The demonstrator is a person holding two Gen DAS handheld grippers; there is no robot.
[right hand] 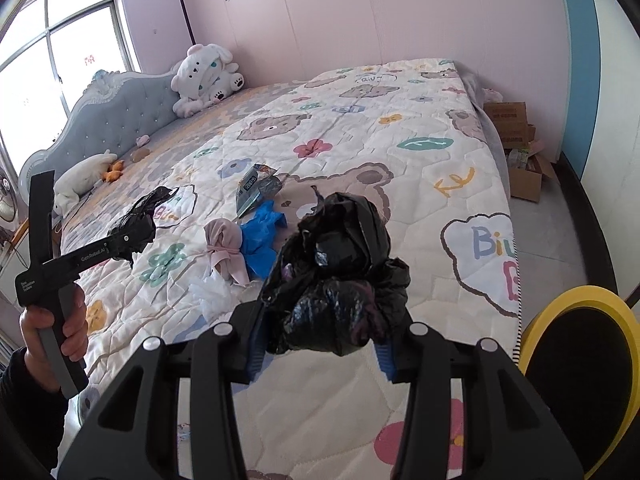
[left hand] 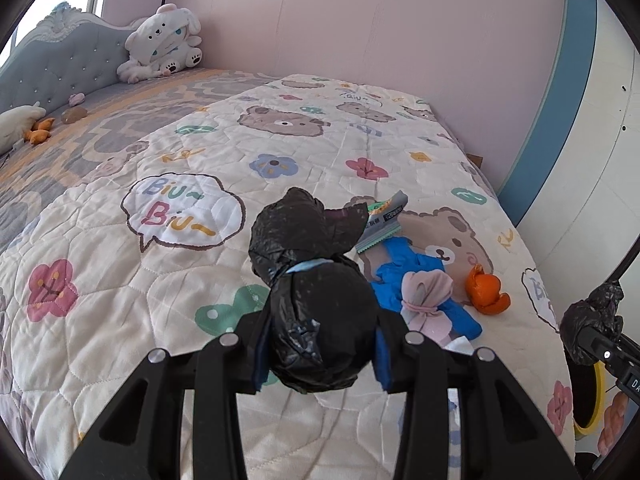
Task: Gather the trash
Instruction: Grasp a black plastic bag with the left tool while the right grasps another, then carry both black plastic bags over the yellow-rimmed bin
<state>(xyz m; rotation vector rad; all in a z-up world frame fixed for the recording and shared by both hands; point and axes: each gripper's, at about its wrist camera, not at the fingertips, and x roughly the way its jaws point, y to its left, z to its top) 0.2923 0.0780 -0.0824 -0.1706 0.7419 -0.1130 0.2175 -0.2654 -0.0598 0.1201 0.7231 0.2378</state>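
My left gripper [left hand: 320, 354] is shut on a knotted black trash bag [left hand: 316, 304], held above the bed; it also shows in the right wrist view [right hand: 136, 226]. My right gripper [right hand: 318, 350] is shut on another black trash bag [right hand: 340, 276], also above the bed; it shows at the left wrist view's right edge [left hand: 592, 322]. On the quilt [left hand: 160, 320] lie a grey snack wrapper [left hand: 386, 220], a blue plastic bag [left hand: 404, 276], a tied pink bag [left hand: 426, 300], an orange bag [left hand: 486, 292] and white crumpled plastic [right hand: 210, 290].
A yellow-rimmed bin [right hand: 580, 364] with a black liner stands at the bed's near right corner. A white plush toy [right hand: 206, 76] sits by the grey headboard [right hand: 120, 120]. Cardboard boxes [right hand: 516, 144] stand on the floor past the bed.
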